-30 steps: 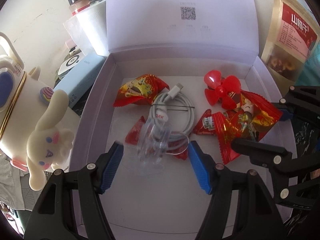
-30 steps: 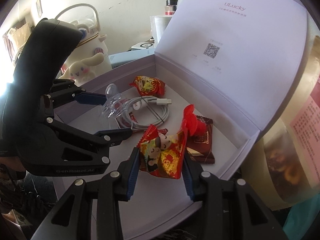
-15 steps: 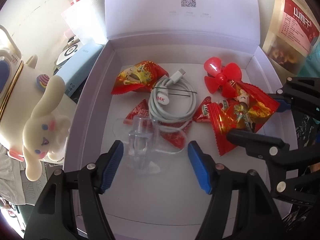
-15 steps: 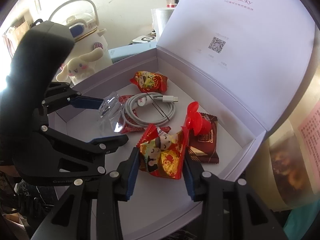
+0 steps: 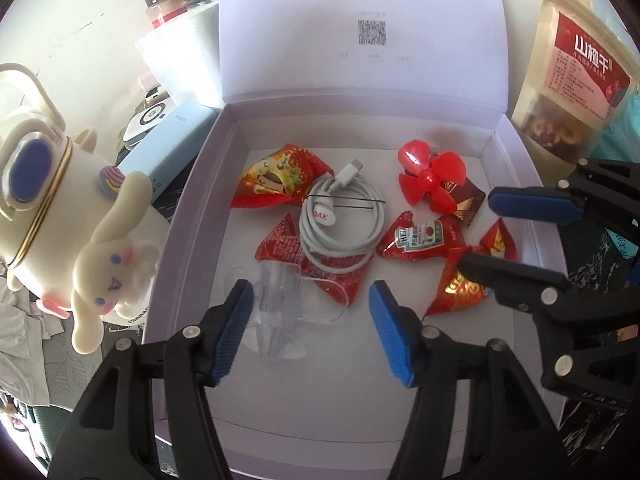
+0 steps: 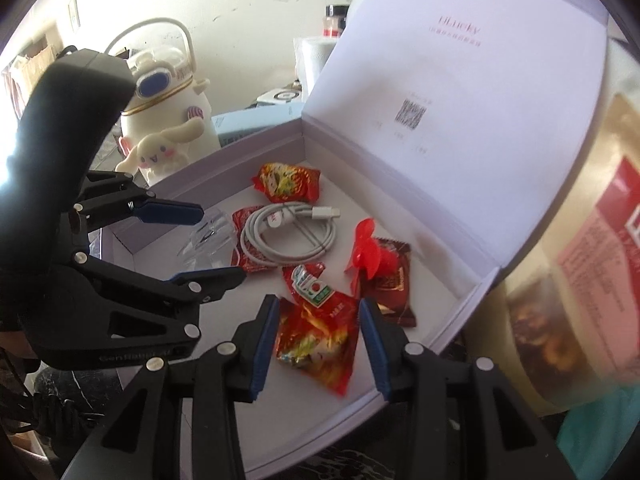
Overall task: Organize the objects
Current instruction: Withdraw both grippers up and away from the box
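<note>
An open white gift box [image 5: 192,216] holds a coiled white cable [image 5: 344,228], a red fan [image 5: 432,180], a brown chocolate packet [image 5: 464,200], a ketchup sachet [image 5: 420,236] and red snack packets. A clear plastic piece [image 5: 276,308] lies on the box floor just ahead of my open left gripper [image 5: 312,328], by its left finger. In the right wrist view, a red snack packet [image 6: 320,340] lies flat on the floor between the fingers of my open right gripper [image 6: 320,344]. The left gripper [image 6: 196,244] hovers over the clear piece there. The right gripper [image 5: 478,234] stands at the box's right side.
A cream bottle with a plush-dog figure [image 5: 48,208] stands left of the box, with a light blue box [image 5: 168,160] behind it. A dried-fruit bag [image 5: 572,80] stands at the right. The raised lid [image 5: 360,32] walls the far side. Jars [image 5: 164,4] stand at the back.
The clear plastic piece dropped from between the left fingers onto the box floor and the left gripper pulled back. The red snack packet went from upright in the right gripper to lying flat.
</note>
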`<state>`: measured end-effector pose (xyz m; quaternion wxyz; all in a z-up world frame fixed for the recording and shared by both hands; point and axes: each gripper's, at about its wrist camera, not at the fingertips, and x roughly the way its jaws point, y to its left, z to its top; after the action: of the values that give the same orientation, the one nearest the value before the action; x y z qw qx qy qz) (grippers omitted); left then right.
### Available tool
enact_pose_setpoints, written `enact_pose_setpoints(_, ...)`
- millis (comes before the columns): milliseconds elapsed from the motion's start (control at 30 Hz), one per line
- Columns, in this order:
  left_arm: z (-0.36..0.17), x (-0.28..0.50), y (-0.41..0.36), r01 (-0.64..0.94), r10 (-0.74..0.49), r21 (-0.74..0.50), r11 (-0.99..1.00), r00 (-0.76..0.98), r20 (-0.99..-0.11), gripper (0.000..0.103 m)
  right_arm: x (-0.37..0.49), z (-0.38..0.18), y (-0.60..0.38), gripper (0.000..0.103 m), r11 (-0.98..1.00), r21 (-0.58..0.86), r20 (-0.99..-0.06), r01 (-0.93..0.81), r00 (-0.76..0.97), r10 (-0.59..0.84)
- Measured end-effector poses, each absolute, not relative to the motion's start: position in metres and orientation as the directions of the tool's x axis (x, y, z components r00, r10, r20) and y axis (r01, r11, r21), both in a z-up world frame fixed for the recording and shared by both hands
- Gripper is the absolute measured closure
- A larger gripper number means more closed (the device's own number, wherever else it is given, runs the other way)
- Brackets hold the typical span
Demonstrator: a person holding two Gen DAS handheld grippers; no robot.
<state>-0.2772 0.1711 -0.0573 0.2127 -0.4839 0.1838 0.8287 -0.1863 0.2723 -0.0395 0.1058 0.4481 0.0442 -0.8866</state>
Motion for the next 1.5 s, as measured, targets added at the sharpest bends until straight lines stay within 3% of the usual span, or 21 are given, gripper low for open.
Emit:
enact_pose_setpoints(1167, 0.042, -0.165, 0.152, -0.435, 0.234, 0.063, -0.898, -0.593, -0.77, 0.044, -0.113, 0.048, 0.268, 0.061, -0.983, -0.088, -0.667, 0.163, -0.743, -0.064)
enact_pose_setpoints(1300, 0.051, -0.154, 0.148, -0.424, 0.236, 0.057, -0.904, -0.605, -0.76, 0.044, -0.098, 0.058, 0.268, 0.053, -0.983, -0.088, -0.648, 0.16, -0.759, -0.065)
enact_pose_setpoints(1500, 0.055, -0.136, 0.142, -0.402, 0.216, 0.064, -0.913, -0.61, -0.763, 0.039, -0.078, 0.067, 0.267, 0.049, -0.985, -0.088, -0.634, 0.149, -0.771, -0.06)
